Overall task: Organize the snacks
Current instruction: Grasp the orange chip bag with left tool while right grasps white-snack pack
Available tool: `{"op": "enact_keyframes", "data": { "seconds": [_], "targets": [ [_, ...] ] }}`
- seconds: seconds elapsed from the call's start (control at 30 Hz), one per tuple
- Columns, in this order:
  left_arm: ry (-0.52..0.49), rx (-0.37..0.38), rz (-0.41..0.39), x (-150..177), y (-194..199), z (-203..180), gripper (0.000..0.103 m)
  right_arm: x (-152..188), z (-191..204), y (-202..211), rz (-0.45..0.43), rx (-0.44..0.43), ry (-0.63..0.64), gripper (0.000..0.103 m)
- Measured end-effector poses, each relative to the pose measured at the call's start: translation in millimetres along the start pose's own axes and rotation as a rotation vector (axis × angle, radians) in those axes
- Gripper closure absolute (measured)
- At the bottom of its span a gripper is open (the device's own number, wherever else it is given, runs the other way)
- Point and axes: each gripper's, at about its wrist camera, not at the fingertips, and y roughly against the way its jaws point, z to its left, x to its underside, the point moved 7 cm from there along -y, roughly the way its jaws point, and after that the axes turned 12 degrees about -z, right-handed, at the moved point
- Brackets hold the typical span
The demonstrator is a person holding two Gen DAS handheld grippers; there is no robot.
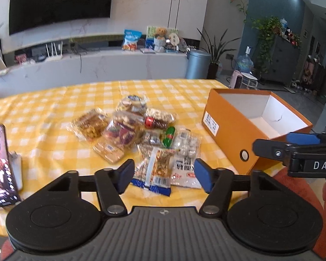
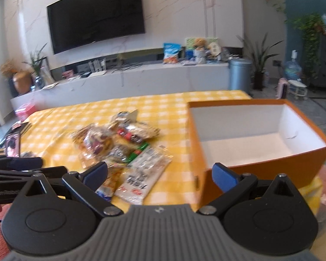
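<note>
Snacks (image 1: 141,134) lie heaped on the yellow-checked tabletop (image 1: 43,108) just left of the orange box (image 1: 232,130), none yet inside; its white interior shows bare, so the sorting looks unstarted. Left claw (image 1: 163,177) hovers partly spread over the nearest packets, gripping nothing. Right claw (image 2: 160,174) gapes wide, empty, near the box's front corner.

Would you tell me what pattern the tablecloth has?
Yellow and white checks; the tablecloth shows best in the left wrist view.

"DAS" on right tongs (image 1: 302,144) body, box label (image 1: 211,123) & snack pkg print unreadable
</note>
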Motion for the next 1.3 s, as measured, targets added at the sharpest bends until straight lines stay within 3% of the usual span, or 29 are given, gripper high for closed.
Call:
{"op": "enact_keyframes", "data": {
  "seconds": [0.07,0.23,0.33,0.5,0.63,0.77,0.9,1.03,1.23,1.3],
  "targets": [
    [-0.005,0.006,0.002,4,-4,1,0.033,4,5,-7,0.012,-0.034,-0.007,0.02],
    [-0.022,0.007,0.012,15,-21,5,0.032,13,14,-34,0.056,-0.075,-0.041,0.041],
    [-0.034,0.017,0.022,21,-34,6,0.023,21,18,-53,0.082,-0.101,-0.052,0.049],
    [-0.124,-0.021,0.048,30,-57,4,0.02,35,13,-90,0.13,-0.099,-0.093,0.049],
    [-0.124,-0.013,0.064,33,-73,5,0.018,40,11,-118,0.109,-0.074,-0.045,0.049],
    [-0.09,-0.015,0.06,35,-91,7,0.014,46,5,-147,0.122,-0.037,-0.034,0.036],
    [-0.105,-0.04,0.082,43,-110,9,0.014,50,-1,-176,0.175,-0.003,-0.106,0.036],
    [-0.121,-0.079,0.082,47,-119,12,0.014,51,0,-195,0.209,0.031,-0.143,0.029],
    [-0.123,-0.076,0.075,48,-120,14,0.024,55,8,-204,0.263,0.081,-0.12,0.023],
    [-0.124,-0.077,0.077,48,-119,12,0.032,56,10,-204,0.274,0.083,-0.138,0.023]
  ]
}}
